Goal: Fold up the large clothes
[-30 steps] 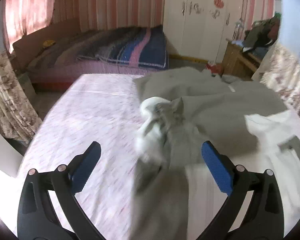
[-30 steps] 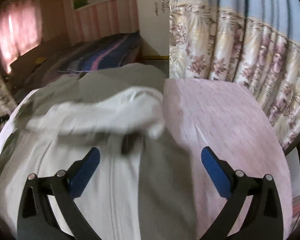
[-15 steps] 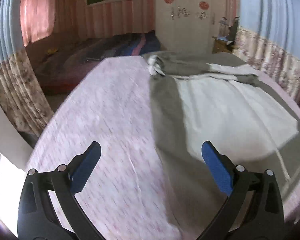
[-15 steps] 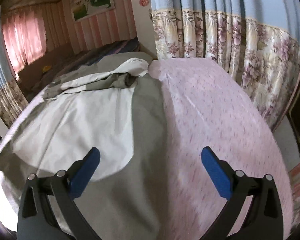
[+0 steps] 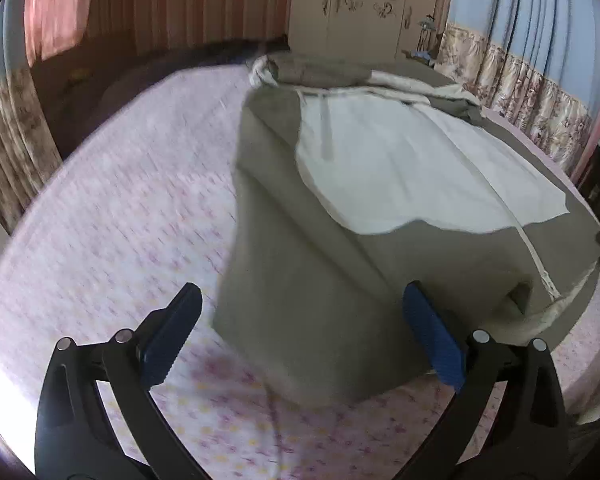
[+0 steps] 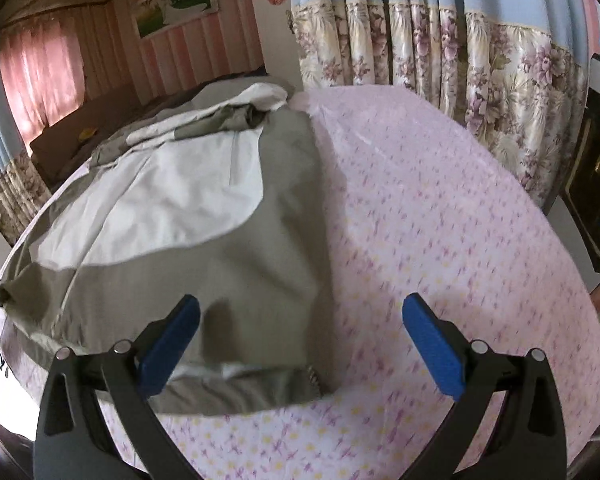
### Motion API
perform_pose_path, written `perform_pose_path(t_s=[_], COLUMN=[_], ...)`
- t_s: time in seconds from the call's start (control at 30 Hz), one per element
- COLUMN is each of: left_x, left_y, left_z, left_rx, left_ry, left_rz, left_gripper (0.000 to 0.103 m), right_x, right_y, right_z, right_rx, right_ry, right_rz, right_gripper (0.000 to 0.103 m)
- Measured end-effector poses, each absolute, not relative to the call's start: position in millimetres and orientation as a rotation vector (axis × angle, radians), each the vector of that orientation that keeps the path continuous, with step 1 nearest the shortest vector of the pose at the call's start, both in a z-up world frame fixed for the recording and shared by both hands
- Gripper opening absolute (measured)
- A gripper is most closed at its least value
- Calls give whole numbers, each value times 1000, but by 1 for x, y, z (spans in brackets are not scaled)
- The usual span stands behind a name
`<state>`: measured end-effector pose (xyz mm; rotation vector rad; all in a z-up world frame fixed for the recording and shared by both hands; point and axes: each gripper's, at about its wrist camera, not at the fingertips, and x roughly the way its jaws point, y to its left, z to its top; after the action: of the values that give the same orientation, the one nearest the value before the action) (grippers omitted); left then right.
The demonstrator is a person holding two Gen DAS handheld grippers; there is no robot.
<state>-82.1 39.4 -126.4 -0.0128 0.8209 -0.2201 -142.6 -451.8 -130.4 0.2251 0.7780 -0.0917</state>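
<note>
A large grey-green jacket (image 5: 320,248) with a white panel (image 5: 400,160) lies spread flat on the pink flowered bed cover (image 5: 112,220). Its sleeves lie bunched at the far end (image 5: 300,72). My left gripper (image 5: 300,336) is open and empty, above the jacket's near left hem corner. The jacket also shows in the right wrist view (image 6: 220,248). My right gripper (image 6: 300,340) is open and empty, above the jacket's near right hem corner, with its left pad (image 6: 168,348) over the cloth.
Flowered curtains (image 6: 460,48) hang close along the bed's right side. A white wardrobe (image 5: 360,4) and a second, dark-covered bed (image 5: 160,64) stand at the back. A brown curtain (image 5: 8,132) hangs at the left. The pink bed cover (image 6: 440,220) extends right of the jacket.
Both grippers have pulled back from the sleeve end of the jacket to its near hem. The whole jacket now lies in view. Both stayed open.
</note>
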Motion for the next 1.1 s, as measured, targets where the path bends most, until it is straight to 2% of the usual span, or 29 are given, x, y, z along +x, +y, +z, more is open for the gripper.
perform_pose_path(t_s=[0.07, 0.1, 0.13, 0.17, 0.3, 0.33, 0.57, 0.6, 0.63, 0.67, 0.77, 0.83, 0.9, 0.97, 1.1], left_x=[-82, -82, -82, -83, -83, -83, -86, -86, -86, -86, -86, -87, -87, -87, -88], left_y=[36, 35, 32, 29, 26, 27, 24, 25, 25, 24, 23, 24, 23, 24, 27], left_z=[-133, -136, -138, -139, -140, -139, -140, -139, -138, -136, -133, -130, -127, -122, -110], left_rx=[-22, -27, -21, -1, 19, 9, -1, 1, 12, 21, 29, 26, 15, 5, -9], left_ry=[837, 848, 848, 842, 843, 840, 814, 815, 814, 814, 821, 823, 824, 820, 804], left_rz=[-215, -221, -219, -216, -217, -215, -185, -185, -186, -188, -186, -191, -211, -223, -247], left_gripper=[100, 99, 98, 97, 94, 94, 93, 87, 76, 72, 50, 32, 23, 21, 17], right_x=[-144, -144, -142, -141, -139, -139, -139, -139, -140, -140, -140, -140, -141, -141, -142], right_y=[-447, -444, -440, -436, -431, -431, -423, -423, -423, -423, -423, -425, -425, -425, -427], right_z=[-133, -134, -136, -137, -138, -137, -136, -136, -135, -136, -135, -133, -132, -128, -118], right_rx=[233, 228, 215, 205, 208, 209, 161, 158, 159, 160, 159, 170, 176, 175, 201], right_ry=[777, 778, 782, 793, 803, 803, 792, 790, 787, 787, 784, 780, 775, 764, 741], right_rz=[-78, -71, -66, -65, -105, -105, -88, -86, -85, -84, -85, -86, -85, -83, -63], right_gripper=[100, 90, 71, 61, 37, 35, 28, 28, 28, 28, 28, 28, 28, 27, 16])
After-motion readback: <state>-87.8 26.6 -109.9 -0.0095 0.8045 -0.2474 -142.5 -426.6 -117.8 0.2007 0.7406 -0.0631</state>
